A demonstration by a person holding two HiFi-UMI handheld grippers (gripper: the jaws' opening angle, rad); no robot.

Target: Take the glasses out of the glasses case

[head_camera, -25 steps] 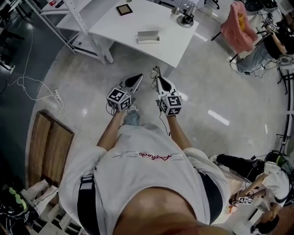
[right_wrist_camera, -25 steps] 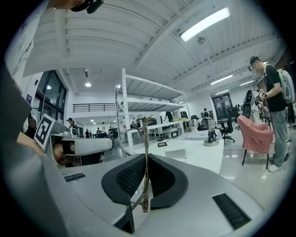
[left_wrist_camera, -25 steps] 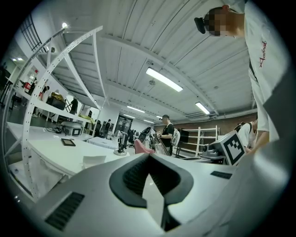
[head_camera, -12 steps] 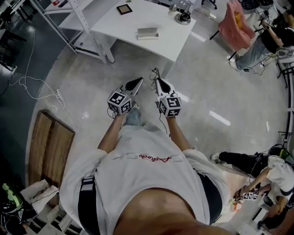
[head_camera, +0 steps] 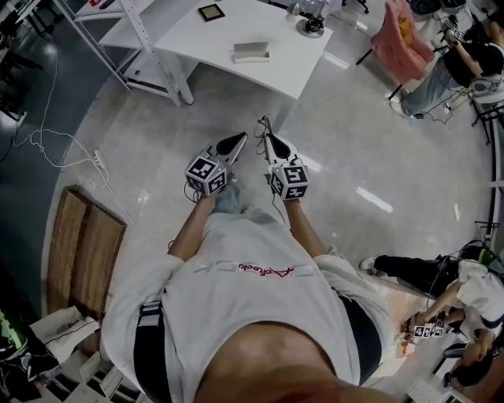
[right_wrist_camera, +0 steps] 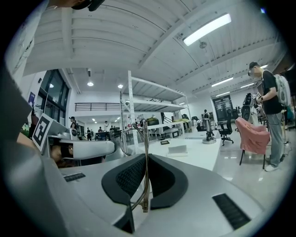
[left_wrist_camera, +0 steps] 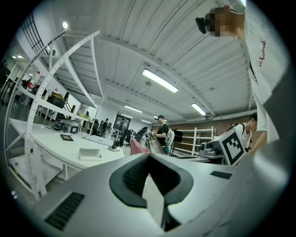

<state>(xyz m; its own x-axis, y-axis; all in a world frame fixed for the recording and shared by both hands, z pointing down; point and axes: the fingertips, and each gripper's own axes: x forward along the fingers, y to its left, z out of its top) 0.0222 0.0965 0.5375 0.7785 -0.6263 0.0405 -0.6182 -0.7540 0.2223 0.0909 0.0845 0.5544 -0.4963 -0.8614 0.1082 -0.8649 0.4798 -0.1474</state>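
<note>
My right gripper [head_camera: 265, 132] is shut on a thin wire-framed pair of glasses [head_camera: 266, 124]. In the right gripper view a temple arm [right_wrist_camera: 146, 180] is pinched between the pads and a lens ring [right_wrist_camera: 131, 139] sticks out ahead to the left. Just to its left, my left gripper [head_camera: 239, 140] is shut with nothing in it; its pads meet [left_wrist_camera: 149, 159]. Both are held level over the floor, short of the white table [head_camera: 283, 63]. The pale glasses case [head_camera: 251, 52] lies on that table, also seen as the case [right_wrist_camera: 177, 149] and the case [left_wrist_camera: 89, 153].
A small black frame [head_camera: 210, 12] and a metal stand [head_camera: 311, 24] are on the table. White shelving [head_camera: 146, 31] rises at the left, with a wooden pallet [head_camera: 83, 252] and a floor cable [head_camera: 55, 149] below it. A pink-draped chair [head_camera: 409, 39] and people [head_camera: 465, 291] are at the right.
The table and case sit a little higher in the head view than before. Both grippers keep their side-by-side pose, and the glasses stay in the right one.
</note>
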